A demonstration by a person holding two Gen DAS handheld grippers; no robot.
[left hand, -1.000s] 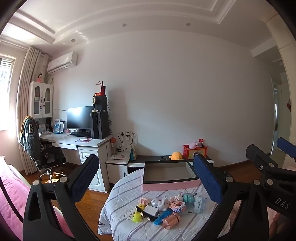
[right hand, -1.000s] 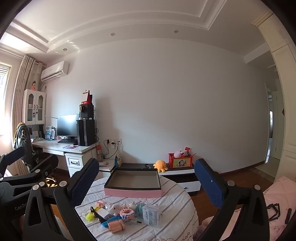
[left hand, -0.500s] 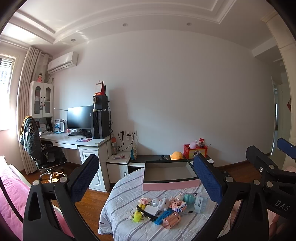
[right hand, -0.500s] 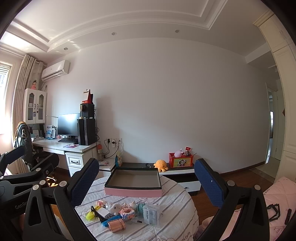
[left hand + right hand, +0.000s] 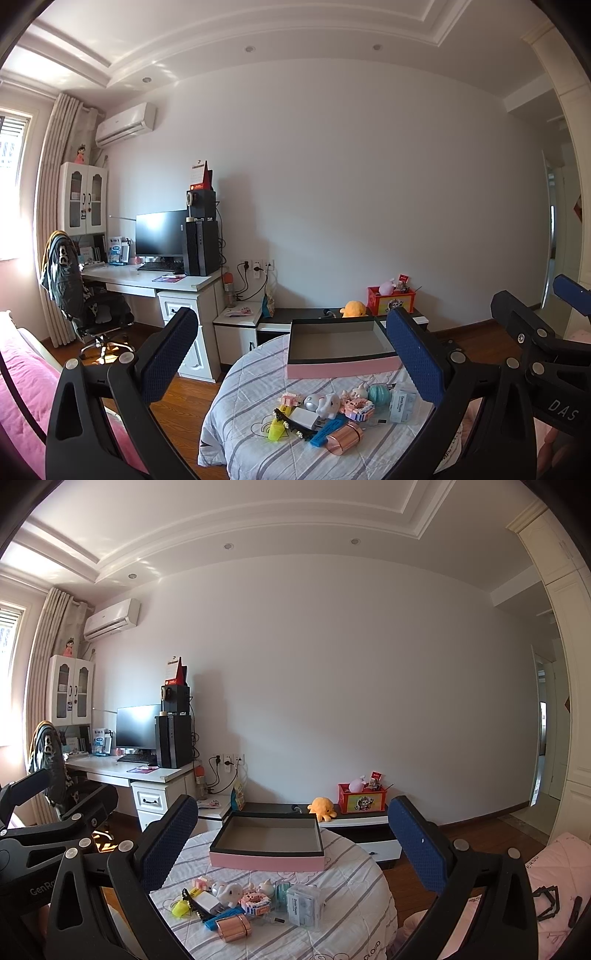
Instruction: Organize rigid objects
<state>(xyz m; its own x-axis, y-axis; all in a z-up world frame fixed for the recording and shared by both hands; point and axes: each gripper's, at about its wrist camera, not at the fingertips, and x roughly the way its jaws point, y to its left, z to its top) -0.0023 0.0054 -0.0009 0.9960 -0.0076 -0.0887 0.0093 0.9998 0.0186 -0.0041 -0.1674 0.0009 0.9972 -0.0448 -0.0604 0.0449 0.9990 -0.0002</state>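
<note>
nothing moved; both grippers level, spread wide.

Pink-sided box [image 5: 266,862], grey-striped white tablecloth [image 5: 351,882], seemingly copper-coloured cylinder [image 5: 233,927].

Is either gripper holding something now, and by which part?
Nothing is held. The left gripper and right gripper have open jaws with only air between them.

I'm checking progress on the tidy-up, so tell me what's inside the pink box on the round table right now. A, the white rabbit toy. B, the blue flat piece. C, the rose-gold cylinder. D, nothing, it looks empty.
D: the pink box shows only its bare grey floor, while the rose-gold cylinder, white rabbit toy and blue piece all lie on the striped cloth in front of it.
</note>
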